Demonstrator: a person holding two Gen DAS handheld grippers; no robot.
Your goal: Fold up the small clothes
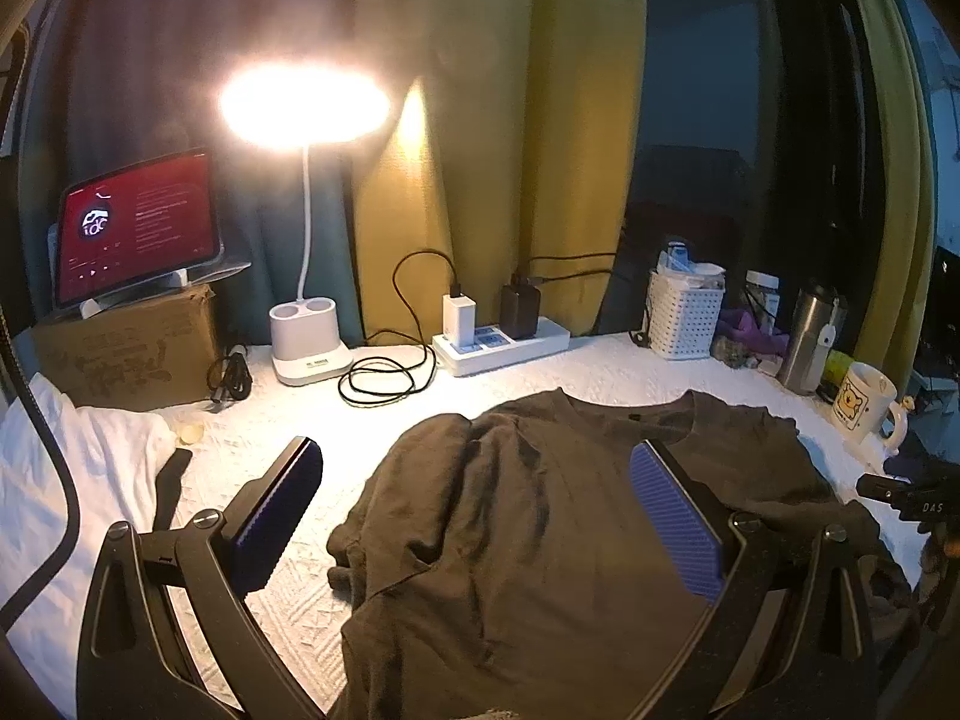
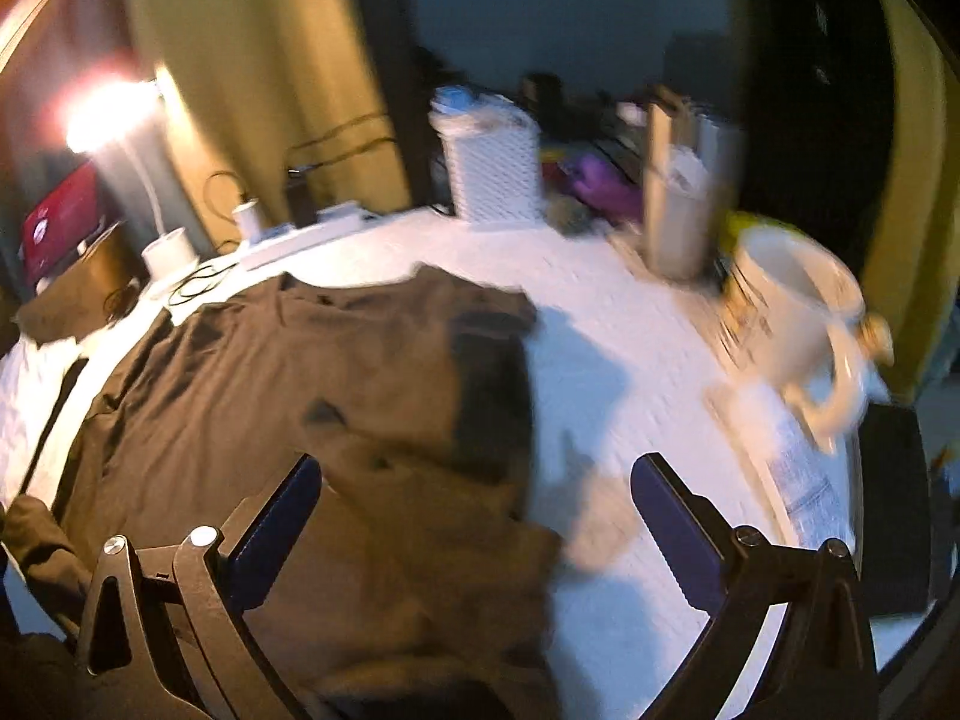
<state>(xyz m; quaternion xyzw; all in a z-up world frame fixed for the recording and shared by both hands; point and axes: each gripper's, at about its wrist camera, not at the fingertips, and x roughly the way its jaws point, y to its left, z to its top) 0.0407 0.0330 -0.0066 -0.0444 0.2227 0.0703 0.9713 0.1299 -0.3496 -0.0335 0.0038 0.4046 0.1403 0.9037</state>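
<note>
Shirt (image 1: pixel 570 510) — dark brown, lies flat on the white cloth (image 1: pixel 540 372), collar toward the lamp (image 1: pixel 306 324), hem toward the person; long axis runs near to far.
Left gripper (image 1: pixel 474 516) — fingers wide, empty, above the shirt's bunched left side.
Right gripper (image 2: pixel 474 522) — fingers wide, empty, straddling the shirt's right edge, which lies toward its left finger; judged nearer for that side's fold. View blurred.

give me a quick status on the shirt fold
Left gripper open, right gripper open, nothing held. Brown shirt rumpled on white cover. Mug near right edge.
</note>
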